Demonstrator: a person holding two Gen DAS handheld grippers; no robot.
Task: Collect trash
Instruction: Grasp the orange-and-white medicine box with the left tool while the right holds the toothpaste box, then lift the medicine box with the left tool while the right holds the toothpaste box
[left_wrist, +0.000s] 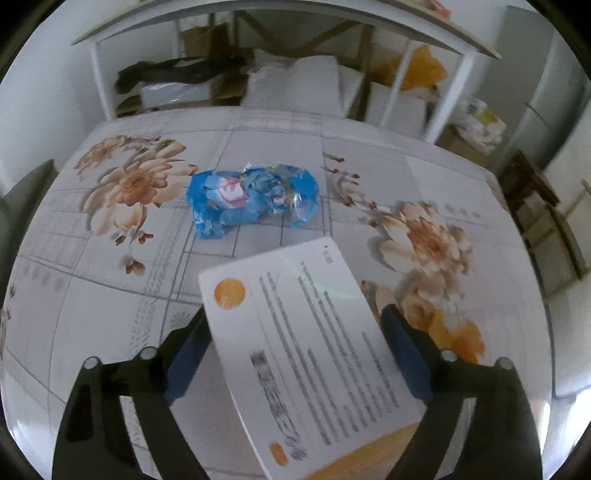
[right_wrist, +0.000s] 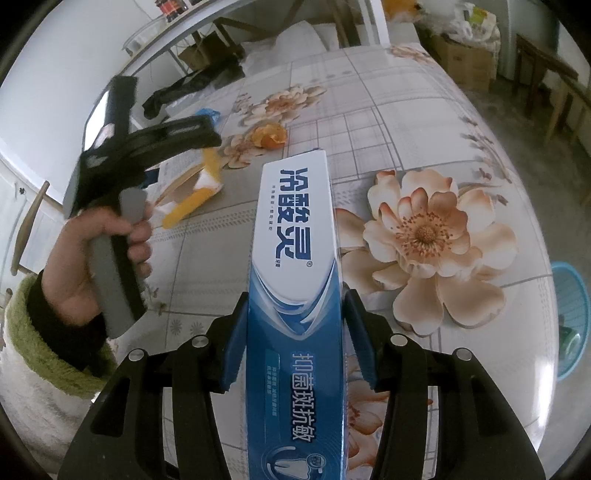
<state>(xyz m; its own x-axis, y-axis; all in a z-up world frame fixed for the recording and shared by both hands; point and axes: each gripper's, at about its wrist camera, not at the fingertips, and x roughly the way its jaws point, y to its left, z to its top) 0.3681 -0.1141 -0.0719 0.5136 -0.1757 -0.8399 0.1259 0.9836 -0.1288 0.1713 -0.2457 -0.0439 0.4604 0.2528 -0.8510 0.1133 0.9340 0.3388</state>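
Note:
My left gripper is shut on a flat white and orange printed box, held above the floral table. The box also shows in the right wrist view, under the left gripper's body. A crumpled blue plastic wrapper lies on the table beyond it. My right gripper is shut on a long blue and white toothpaste box, held over the table. An orange peel lies further out; in the left wrist view it sits by the right finger.
The table has a floral cloth. A blue basket stands off the table's right edge. A white shelf frame with bags and cardboard boxes stands behind the table. A wooden chair is at the far right.

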